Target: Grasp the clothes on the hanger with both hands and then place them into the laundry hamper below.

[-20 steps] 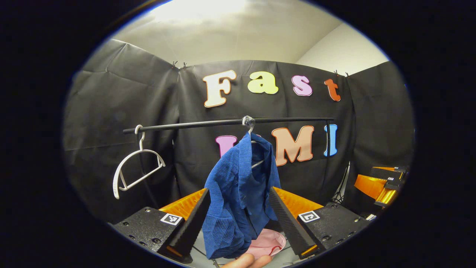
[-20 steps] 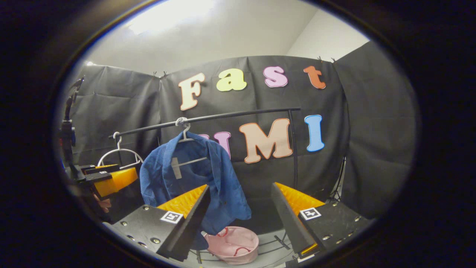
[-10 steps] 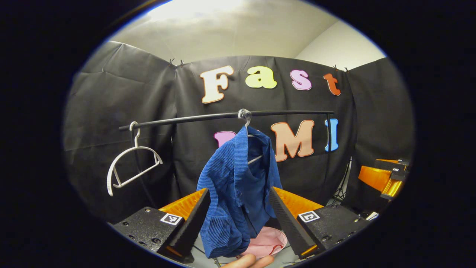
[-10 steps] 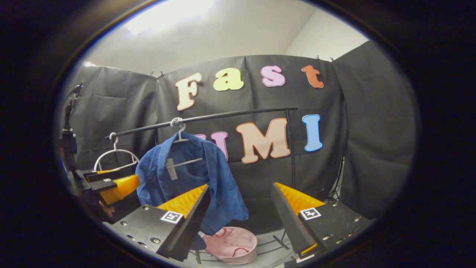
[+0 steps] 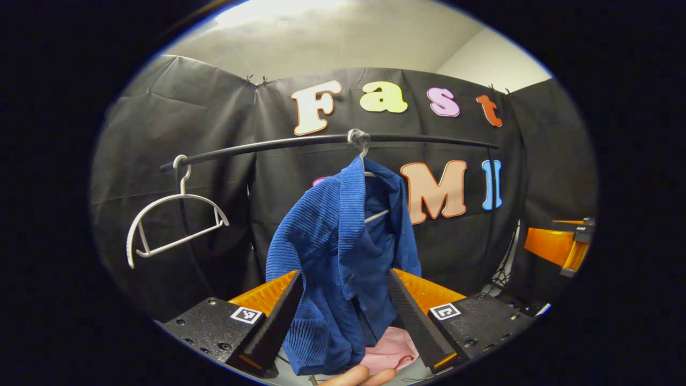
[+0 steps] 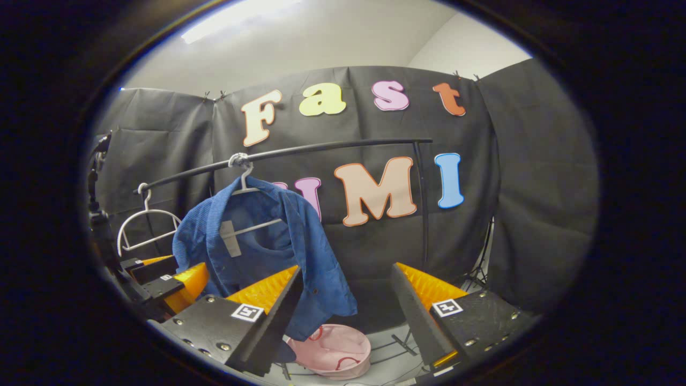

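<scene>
Here, the shirt (image 5: 343,252) is hung on its hanger (image 6: 252,228) above the hamper (image 6: 332,351), framed by left tongs (image 5: 343,316) spread wide, right tongs (image 6: 345,311) likewise released.

- No word, brand or number can be read on any object in either view.
- Small square black-and-white coded markers (image 5: 246,314) sit on the gripper bodies at the bottom of each view; they carry patterns, not letters.
- A grey tag (image 6: 230,245) on the hanger, centre left of the right gripper view, appears blank.
</scene>
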`<state>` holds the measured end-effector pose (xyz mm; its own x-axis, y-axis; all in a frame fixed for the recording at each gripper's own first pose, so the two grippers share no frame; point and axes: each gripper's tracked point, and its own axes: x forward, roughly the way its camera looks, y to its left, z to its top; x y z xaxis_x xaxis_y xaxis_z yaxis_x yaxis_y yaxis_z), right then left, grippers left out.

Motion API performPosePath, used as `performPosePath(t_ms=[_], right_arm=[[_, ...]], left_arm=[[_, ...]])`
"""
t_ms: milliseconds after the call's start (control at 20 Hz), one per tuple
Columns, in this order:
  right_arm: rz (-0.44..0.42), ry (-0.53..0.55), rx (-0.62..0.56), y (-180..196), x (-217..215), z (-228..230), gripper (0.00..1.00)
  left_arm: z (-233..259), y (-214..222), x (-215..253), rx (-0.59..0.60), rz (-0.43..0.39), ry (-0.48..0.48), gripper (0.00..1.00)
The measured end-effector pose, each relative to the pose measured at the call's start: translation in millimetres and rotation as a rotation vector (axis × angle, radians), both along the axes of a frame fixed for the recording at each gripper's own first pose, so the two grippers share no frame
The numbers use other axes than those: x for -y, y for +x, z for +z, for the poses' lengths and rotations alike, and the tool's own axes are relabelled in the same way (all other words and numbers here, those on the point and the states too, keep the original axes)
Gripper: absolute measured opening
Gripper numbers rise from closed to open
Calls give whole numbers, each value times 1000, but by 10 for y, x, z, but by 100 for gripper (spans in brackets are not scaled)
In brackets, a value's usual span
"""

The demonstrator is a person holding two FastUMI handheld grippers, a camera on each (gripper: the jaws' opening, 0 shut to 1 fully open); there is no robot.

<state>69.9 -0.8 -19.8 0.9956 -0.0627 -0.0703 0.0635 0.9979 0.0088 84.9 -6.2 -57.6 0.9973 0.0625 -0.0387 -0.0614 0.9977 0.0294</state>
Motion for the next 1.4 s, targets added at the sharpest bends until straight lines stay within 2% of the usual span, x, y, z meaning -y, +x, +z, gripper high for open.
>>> performPosePath(t_ms=[200,350,400,450,500,550,750,850,900,950,1100,1300,1400], right_arm=[[-9,12,-11,420,-149,-59,98],[-4,22,-6,745,-276,-148,98],[9,27,-17,863,-329,-199,99],[27,28,-31,974,-391,-275,99],[42,17,-40,1097,-427,-328,99],[59,0,-47,1213,-445,-374,99],[154,-13,-69,1682,-584,-476,100],[201,-13,-51,1891,-630,-447,99],[218,-17,-51,2013,-647,-446,99],[232,-17,-50,2120,-674,-452,99],[311,13,-43,2355,-855,-453,99],[389,32,-42,2605,-1061,-474,99],[398,40,-43,2776,-1073,-478,98]], left_arm=[[-203,328,-57,-43,-16,-16,98],[-340,494,-188,-62,5,-9,100],[-373,550,-207,-65,19,6,97],[-430,600,-222,-83,36,22,100],[-453,643,-247,-87,54,22,93],[-471,694,-242,-92,67,12,97],[-501,825,-249,-113,117,50,99],[-487,836,-304,-129,150,31,93],[-472,852,-328,-126,167,17,87],[-444,868,-379,-117,194,12,86],[-442,861,-434,-125,230,20,67],[-409,858,-461,-135,209,34,60],[-425,872,-396,-146,161,-2,43]])
